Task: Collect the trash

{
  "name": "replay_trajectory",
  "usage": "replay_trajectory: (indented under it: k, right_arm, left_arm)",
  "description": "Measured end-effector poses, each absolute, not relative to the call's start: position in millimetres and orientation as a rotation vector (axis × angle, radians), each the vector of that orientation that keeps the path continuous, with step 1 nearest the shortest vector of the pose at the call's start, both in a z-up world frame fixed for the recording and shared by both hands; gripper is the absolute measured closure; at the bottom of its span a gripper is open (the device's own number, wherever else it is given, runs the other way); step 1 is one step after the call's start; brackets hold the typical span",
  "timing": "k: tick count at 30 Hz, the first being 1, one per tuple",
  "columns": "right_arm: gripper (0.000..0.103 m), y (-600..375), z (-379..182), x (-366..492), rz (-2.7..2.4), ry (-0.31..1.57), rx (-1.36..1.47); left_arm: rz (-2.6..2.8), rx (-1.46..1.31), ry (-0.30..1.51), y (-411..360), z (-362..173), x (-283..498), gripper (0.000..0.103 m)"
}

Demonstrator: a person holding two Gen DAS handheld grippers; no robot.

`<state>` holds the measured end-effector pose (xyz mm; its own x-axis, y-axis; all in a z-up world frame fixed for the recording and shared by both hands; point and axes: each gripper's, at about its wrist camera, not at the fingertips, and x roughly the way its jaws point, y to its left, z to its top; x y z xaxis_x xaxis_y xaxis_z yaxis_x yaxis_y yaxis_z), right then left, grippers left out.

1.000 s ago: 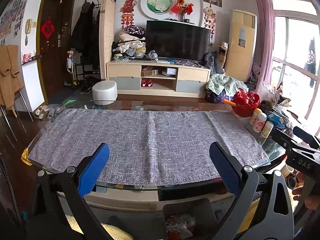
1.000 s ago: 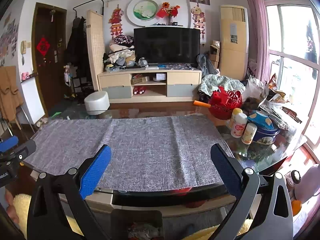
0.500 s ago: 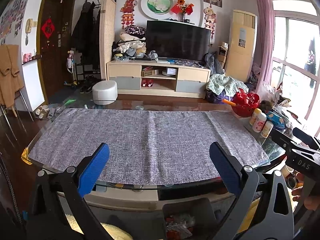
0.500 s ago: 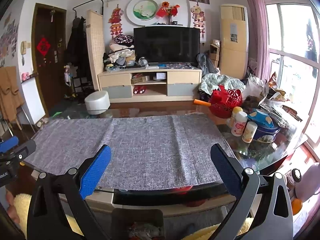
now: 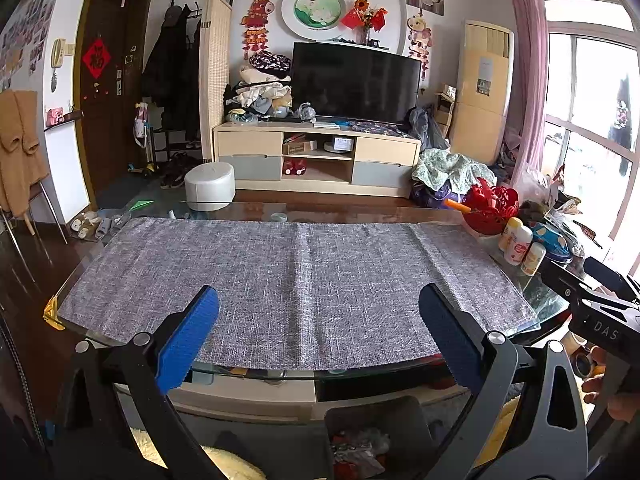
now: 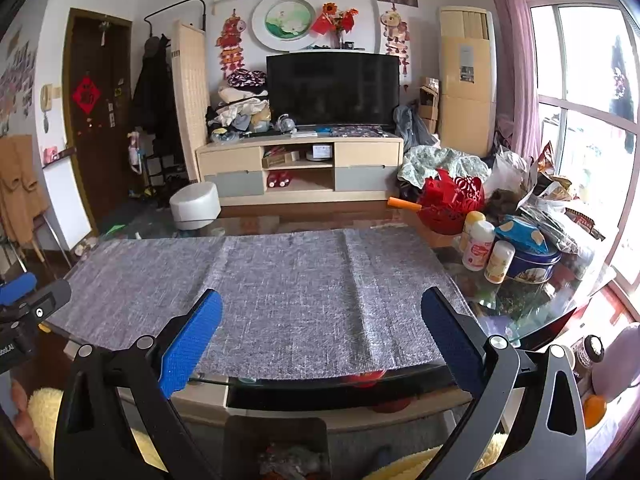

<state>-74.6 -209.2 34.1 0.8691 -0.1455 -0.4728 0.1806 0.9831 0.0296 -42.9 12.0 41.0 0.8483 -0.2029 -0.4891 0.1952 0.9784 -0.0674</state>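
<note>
Both left gripper (image 5: 319, 334) and right gripper (image 6: 321, 336) wide open and holding nothing, with crumpled trash (image 5: 356, 454) low down in the small dark bin (image 5: 376, 416) under the table edge, likely light, soft, easy to pinch by a loose fold.

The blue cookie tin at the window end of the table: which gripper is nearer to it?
Right. The right gripper hangs open over the table's near edge, with the blue cookie tin just ahead to its right. The left gripper, also open, sits farther along toward the door side.
</note>
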Motion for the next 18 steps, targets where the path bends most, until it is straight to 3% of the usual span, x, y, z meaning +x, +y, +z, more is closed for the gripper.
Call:
replay_trajectory:
  k: [18]
  right_arm:
    - [0.003, -207.7, 31.7, -74.0, -0.168, 0.492, 0.077]
  left_arm:
    - [-0.210, -0.016, 0.516, 11.9, 40.8, -43.3, 0.008]
